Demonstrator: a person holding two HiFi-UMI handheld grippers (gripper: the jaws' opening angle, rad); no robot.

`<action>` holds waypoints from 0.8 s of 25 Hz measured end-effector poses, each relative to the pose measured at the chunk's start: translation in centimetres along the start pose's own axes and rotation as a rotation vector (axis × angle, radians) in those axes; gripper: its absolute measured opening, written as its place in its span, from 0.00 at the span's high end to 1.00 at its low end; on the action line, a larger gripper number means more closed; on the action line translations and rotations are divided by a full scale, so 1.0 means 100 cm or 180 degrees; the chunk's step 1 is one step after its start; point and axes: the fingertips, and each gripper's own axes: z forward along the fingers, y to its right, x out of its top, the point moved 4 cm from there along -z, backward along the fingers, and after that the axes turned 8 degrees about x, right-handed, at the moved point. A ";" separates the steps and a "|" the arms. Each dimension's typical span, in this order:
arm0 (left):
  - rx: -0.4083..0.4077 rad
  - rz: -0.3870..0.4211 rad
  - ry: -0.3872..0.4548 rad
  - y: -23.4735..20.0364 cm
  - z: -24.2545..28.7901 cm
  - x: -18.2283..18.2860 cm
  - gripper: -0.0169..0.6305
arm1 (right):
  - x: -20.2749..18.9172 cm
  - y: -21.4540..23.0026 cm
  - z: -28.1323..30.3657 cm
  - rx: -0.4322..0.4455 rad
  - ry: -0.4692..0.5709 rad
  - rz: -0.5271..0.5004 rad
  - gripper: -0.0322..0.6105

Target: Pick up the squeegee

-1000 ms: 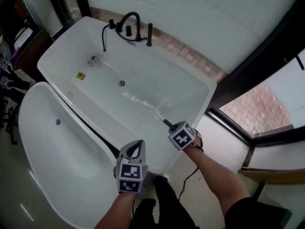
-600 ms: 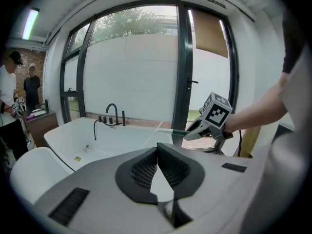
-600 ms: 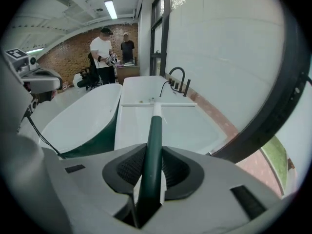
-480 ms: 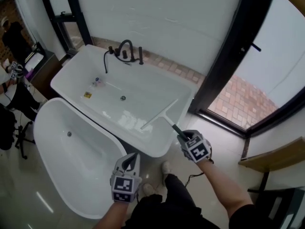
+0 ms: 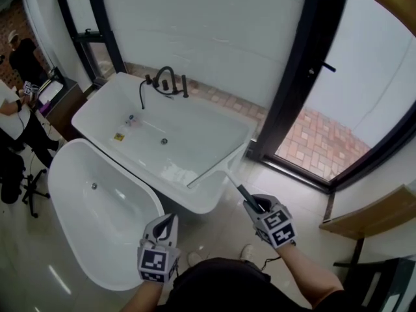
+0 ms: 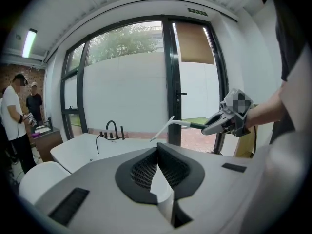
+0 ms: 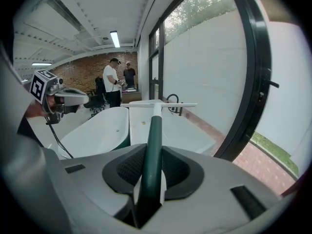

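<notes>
The squeegee has a dark green handle (image 7: 153, 140) and a long white blade (image 7: 160, 104). My right gripper (image 7: 151, 155) is shut on the handle, with the blade out ahead of the jaws. In the head view the right gripper (image 5: 255, 207) holds the squeegee (image 5: 218, 168) in the air above the near right corner of the rectangular bathtub (image 5: 242, 137). From the left gripper view the squeegee (image 6: 168, 124) sticks out leftward from the right gripper (image 6: 219, 122). My left gripper (image 5: 165, 224) is shut on nothing, low over the floor; its jaws (image 6: 158, 152) meet.
An oval bathtub (image 5: 60, 158) stands beside the rectangular one, which carries a black faucet (image 5: 167, 75) at its far end. A black-framed window (image 5: 296, 83) rises at the right. A person (image 5: 19, 57) stands at the far left near a dark cabinet (image 5: 62, 103).
The right gripper has lifted the squeegee up out of the rectangular tub and back toward me. The head view has pulled back, and both grippers sit lower in it.
</notes>
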 end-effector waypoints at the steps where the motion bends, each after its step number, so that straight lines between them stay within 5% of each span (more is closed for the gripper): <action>1: 0.0040 -0.0007 0.0041 0.007 0.000 0.002 0.98 | -0.003 0.003 -0.008 0.0019 0.0039 -0.0002 0.77; 10: 0.0390 -0.0071 0.0180 0.057 0.005 0.017 0.99 | -0.009 0.050 -0.065 0.0148 0.0319 -0.0153 0.78; 20: 0.0428 -0.0030 0.0248 0.073 0.004 0.031 0.99 | -0.005 0.054 -0.079 0.0209 0.0497 -0.0181 0.79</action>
